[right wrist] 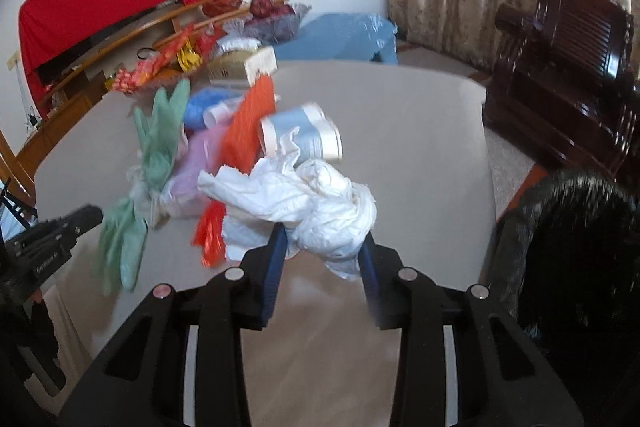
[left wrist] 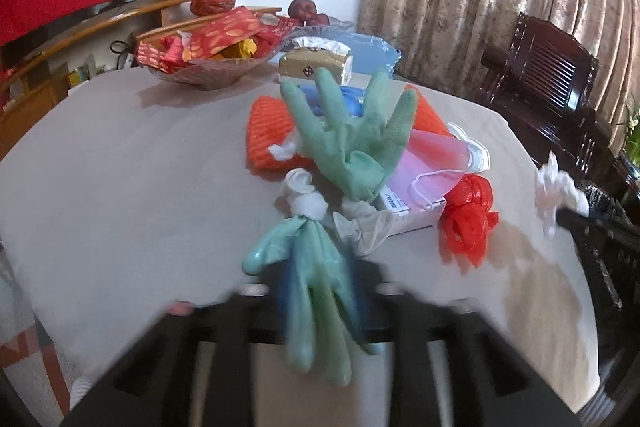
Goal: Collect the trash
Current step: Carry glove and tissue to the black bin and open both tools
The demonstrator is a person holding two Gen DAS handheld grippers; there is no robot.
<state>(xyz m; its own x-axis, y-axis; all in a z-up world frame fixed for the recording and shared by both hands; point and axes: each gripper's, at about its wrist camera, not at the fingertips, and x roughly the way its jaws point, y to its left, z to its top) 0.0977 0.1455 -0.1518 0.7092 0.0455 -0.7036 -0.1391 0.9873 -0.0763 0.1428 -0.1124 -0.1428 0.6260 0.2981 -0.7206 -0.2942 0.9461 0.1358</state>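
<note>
Crowding table (left wrist: 100,187): gloves (left wrist: 352,143), mask (left wrist: 424,167), bowl (left wrist: 208,71).

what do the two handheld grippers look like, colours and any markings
The right gripper is a matte black plastic frame with slotted cut-outs, round silver bolt heads across the top and blue pads on its fingers. The left gripper has the same black slotted frame, blurred in its own view; seen from the right wrist camera, its side carries small white lettering, too small to read.

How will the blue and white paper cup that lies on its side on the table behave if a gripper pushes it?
The paper cup lies on its side, so a push would probably roll it. It looks thin and light, so it may skid on the smooth table. A hard squeeze would likely crush it.
</note>
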